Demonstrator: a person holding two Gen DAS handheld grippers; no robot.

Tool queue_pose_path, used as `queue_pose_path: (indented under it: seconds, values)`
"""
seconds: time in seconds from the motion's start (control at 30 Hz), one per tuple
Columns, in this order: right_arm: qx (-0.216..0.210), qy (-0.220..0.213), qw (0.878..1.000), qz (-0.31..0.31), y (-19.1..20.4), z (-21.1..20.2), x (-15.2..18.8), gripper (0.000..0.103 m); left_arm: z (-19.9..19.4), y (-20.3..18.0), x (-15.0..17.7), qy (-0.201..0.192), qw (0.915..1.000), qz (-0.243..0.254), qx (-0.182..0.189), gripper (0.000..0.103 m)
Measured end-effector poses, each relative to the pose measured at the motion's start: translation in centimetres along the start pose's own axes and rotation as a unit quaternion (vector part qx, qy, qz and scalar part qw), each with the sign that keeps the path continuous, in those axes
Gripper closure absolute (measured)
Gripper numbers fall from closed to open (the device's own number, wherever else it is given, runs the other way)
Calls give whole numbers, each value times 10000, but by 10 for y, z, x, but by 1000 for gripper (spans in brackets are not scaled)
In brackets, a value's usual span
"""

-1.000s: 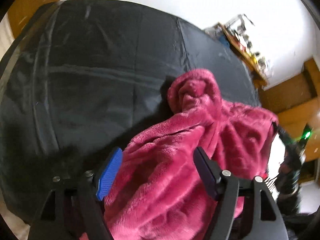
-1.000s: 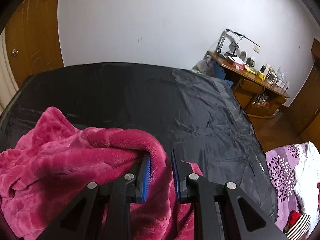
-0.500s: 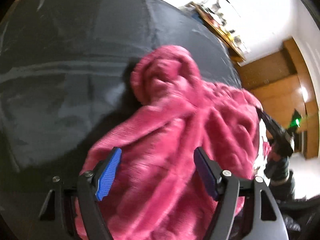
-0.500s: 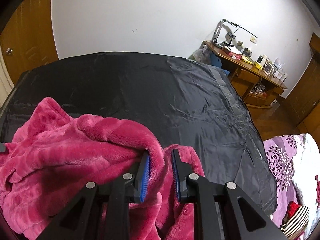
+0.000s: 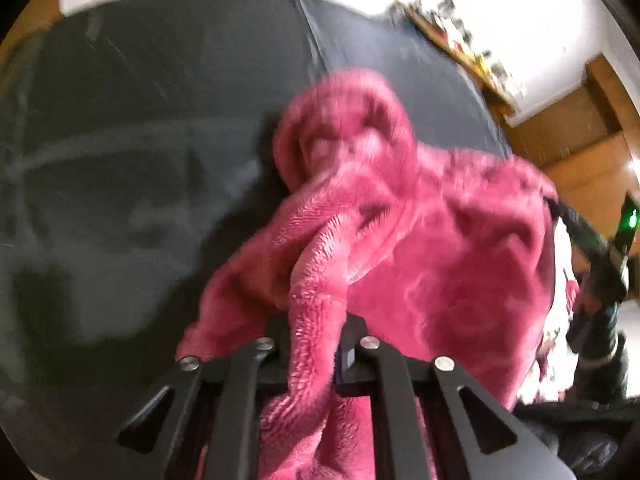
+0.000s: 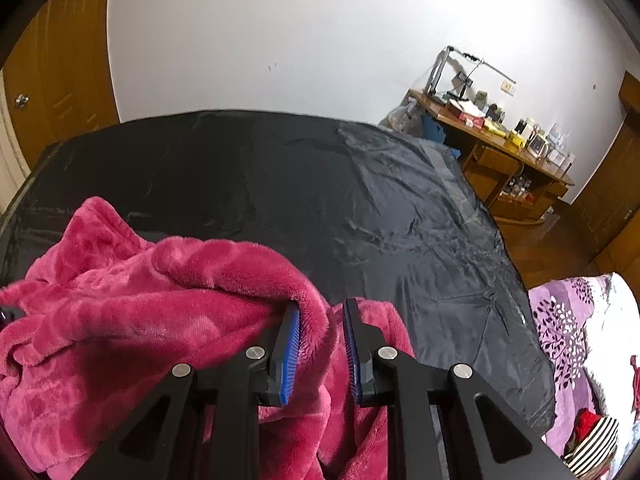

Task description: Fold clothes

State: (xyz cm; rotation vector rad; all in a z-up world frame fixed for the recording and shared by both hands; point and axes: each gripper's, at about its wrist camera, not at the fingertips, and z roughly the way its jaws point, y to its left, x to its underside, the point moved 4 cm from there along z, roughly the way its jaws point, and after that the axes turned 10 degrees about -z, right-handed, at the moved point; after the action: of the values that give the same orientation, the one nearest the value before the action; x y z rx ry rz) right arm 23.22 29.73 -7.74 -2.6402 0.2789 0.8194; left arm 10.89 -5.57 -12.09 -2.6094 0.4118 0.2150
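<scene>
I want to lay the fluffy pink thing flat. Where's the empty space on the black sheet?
The black sheet is bare from the pink fleece garment to the white wall and toward the wooden desk. It's crowded near the grippers, where the fleece is bunched.

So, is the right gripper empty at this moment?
No, the right gripper pinches a fold of the pink fleece garment between its blue pads.

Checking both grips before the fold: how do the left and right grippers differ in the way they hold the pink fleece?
The left gripper pinches a narrow, rope-like bunch of the pink fleece; the right gripper clamps a rounded, folded edge. The left gripper's pads are buried in fabric, while the right gripper's blue pads show clearly. The left view is blurred; the right is sharp. Both are shut on the same garment above the black sheet.
</scene>
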Motion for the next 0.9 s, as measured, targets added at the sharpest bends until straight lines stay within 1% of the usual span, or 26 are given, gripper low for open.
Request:
queue_pose_path:
  seconds: [0.1,0.17,0.23,0.3,0.37,0.43,0.47,0.5,0.53,0.6,0.67,0.73,0.77,0.83,0.87,0.9]
  values:
    - [56,-245,9997,-23,-1,-10,-7,82,-51,-4,-13,-820,9964,-218,-72,92]
    - [75,-448,9989,-86,1,-20,-15,82,-85,-8,-21,-1351,9902,-316,-129,92]
    - [123,-690,9974,-185,5,-33,-25,82,-120,-20,-22,-1801,9833,-237,-132,92]
    - [297,-1018,9939,-309,9,-50,-36,82,-157,-33,-21,-2253,9741,-146,-120,92]
    - [461,-1447,9880,-287,4,-73,-51,82,-189,-50,-17,-2663,9638,-98,-88,92]
    - [539,-1781,9823,-205,-5,-95,-65,82,-216,-67,-14,-3020,9533,-38,-37,92]
    - [495,-1909,9802,-180,-10,-104,-72,82,-229,-75,-13,-3170,9484,28,-12,92]
    - [263,-1942,9804,-198,-11,-107,-77,82,-240,-82,-11,-3292,9442,103,-5,92]
    - [-56,-1923,9810,-235,-10,-106,-79,82,-249,-88,-6,-3388,9407,187,-14,92]
    - [-696,-1879,9792,-309,-7,-105,-83,81,-264,-95,-1,-3514,9357,310,27,92]
    - [-1392,-1769,9735,-410,0,-101,-83,72,-278,-100,7,-3624,9312,396,35,92]
    - [-1995,-1562,9661,-489,14,-86,-76,30,-287,-106,14,-3731,9268,433,12,92]
    - [-2260,-1483,9615,-500,21,-78,-72,26,-291,-110,18,-3774,9250,440,-1,92]
    - [-2802,-1297,9502,-428,32,-64,-64,26,-301,-114,25,-3838,9222,470,-22,92]
    - [-3139,-1178,9415,-346,36,-56,-61,26,-306,-115,29,-3863,9211,487,-41,92]
    - [-3514,-1058,9299,-254,40,-48,-58,26,-309,-116,32,-3885,9201,502,-68,92]
